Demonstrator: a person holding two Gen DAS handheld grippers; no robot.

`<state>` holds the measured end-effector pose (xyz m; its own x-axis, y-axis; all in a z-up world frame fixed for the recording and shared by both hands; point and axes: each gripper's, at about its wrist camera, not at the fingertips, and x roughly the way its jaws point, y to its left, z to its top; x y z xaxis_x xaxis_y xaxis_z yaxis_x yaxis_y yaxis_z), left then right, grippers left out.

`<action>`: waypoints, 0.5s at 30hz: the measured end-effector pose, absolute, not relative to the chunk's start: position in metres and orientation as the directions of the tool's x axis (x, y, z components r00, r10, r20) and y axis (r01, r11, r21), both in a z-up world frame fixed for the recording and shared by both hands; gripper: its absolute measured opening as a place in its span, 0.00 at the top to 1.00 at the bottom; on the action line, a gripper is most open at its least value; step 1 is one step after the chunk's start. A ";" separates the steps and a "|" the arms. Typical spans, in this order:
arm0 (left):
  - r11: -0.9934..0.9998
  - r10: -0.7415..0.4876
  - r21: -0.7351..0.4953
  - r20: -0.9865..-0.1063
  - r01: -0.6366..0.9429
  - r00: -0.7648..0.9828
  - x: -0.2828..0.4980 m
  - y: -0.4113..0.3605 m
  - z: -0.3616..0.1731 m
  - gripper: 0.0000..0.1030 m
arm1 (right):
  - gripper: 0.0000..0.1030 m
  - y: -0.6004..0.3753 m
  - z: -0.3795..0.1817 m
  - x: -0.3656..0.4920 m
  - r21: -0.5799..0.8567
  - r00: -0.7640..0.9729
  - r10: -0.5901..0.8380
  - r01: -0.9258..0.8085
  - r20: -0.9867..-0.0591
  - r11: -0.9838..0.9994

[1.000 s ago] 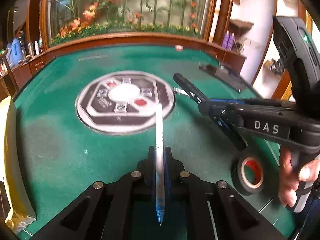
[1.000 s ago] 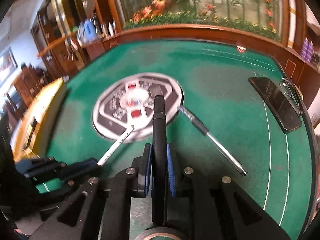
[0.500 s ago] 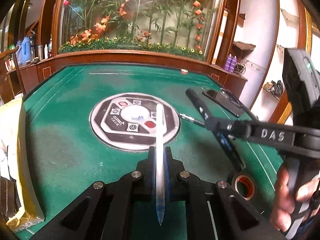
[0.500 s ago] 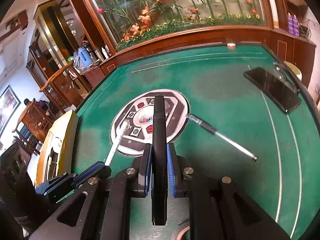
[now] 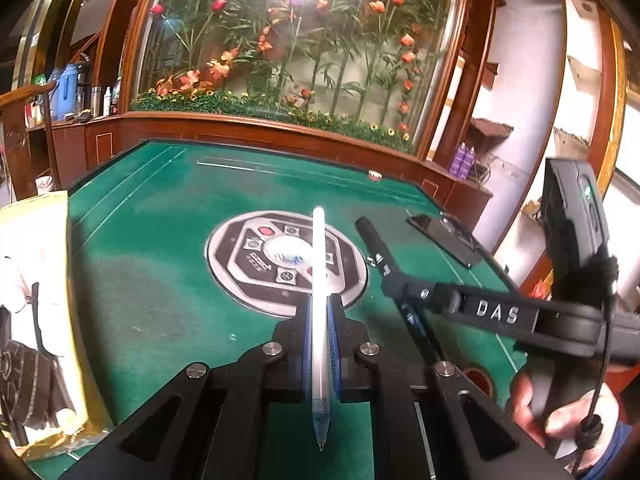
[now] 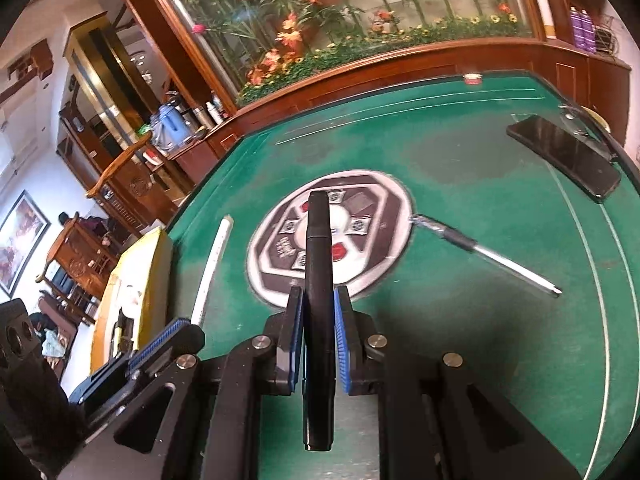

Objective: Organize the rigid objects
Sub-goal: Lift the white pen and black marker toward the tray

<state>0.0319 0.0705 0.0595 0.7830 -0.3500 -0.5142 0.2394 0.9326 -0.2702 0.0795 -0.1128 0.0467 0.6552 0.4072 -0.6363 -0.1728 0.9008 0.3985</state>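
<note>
My left gripper [image 5: 319,312] is shut on a white pen [image 5: 319,280] that points forward, held above the green table. My right gripper [image 6: 318,300] is shut on a black marker [image 6: 319,280], also held above the table. In the left wrist view the right gripper and the black marker [image 5: 370,236] show at the right. In the right wrist view the left gripper [image 6: 176,328] and the white pen [image 6: 214,260] show at the lower left. A silver and black pen [image 6: 484,252] lies on the felt right of the table's centre panel.
A round control panel [image 5: 286,260] sits in the table's middle. A black phone [image 6: 564,156] lies at the far right edge. A tape roll [image 5: 476,378] lies at the near right. A yellow box [image 6: 132,288] stands off the table's left side. A wooden rim bounds the far edge.
Both grippers have risen and tilted up with their pens still held, so more of the room shows. The silver pen has stayed on the felt.
</note>
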 end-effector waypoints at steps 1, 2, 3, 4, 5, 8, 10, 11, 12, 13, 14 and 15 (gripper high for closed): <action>0.934 -0.343 -0.273 -0.509 0.230 0.790 0.030 0.076 0.062 0.94 | 0.86 -0.110 0.047 0.079 0.403 0.652 0.418 -0.183 -0.633 0.897; 0.938 -0.332 -0.268 -0.509 0.221 0.794 0.028 0.080 0.063 0.94 | 0.86 -0.106 0.048 0.078 0.407 0.649 0.428 -0.195 -0.629 0.893; 0.943 -0.315 -0.262 -0.507 0.205 0.803 0.026 0.088 0.065 0.94 | 0.86 -0.103 0.049 0.077 0.409 0.646 0.436 -0.205 -0.626 0.889; 0.946 -0.301 -0.264 -0.502 0.188 0.811 0.023 0.097 0.068 0.94 | 0.86 -0.099 0.050 0.076 0.412 0.641 0.448 -0.218 -0.623 0.885; 0.947 -0.293 -0.268 -0.499 0.177 0.815 0.021 0.103 0.069 0.94 | 0.86 -0.092 0.052 0.075 0.415 0.636 0.461 -0.234 -0.619 0.879; 0.950 -0.257 -0.286 -0.481 0.126 0.839 0.012 0.133 0.078 0.93 | 0.86 -0.075 0.053 0.074 0.418 0.611 0.495 -0.277 -0.618 0.865; 0.954 -0.213 -0.287 -0.466 0.081 0.858 0.004 0.157 0.085 0.93 | 0.86 -0.060 0.056 0.072 0.429 0.588 0.526 -0.310 -0.614 0.848; 0.955 -0.199 -0.290 -0.463 0.065 0.864 0.001 0.165 0.086 0.93 | 0.86 -0.052 0.057 0.070 0.429 0.578 0.537 -0.327 -0.614 0.842; 0.954 -0.175 -0.298 -0.460 0.034 0.871 -0.003 0.179 0.087 0.93 | 0.86 -0.041 0.058 0.068 0.428 0.562 0.553 -0.351 -0.615 0.833; 0.951 -0.160 -0.308 -0.458 0.013 0.875 -0.006 0.191 0.088 0.93 | 0.86 -0.030 0.059 0.067 0.429 0.547 0.567 -0.370 -0.616 0.824; 0.949 -0.150 -0.315 -0.457 -0.002 0.877 -0.008 0.199 0.087 0.93 | 0.86 -0.021 0.060 0.066 0.430 0.535 0.578 -0.386 -0.616 0.816; 0.946 -0.126 -0.323 -0.458 -0.033 0.880 -0.012 0.214 0.086 0.93 | 0.86 -0.006 0.062 0.065 0.432 0.511 0.597 -0.413 -0.618 0.801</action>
<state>-0.0117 0.2143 0.0864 0.8798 -0.1261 -0.4583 -0.0329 0.9457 -0.3234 0.0650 -0.0056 0.0624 0.5114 0.5971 -0.6180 -0.4131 0.8014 0.4325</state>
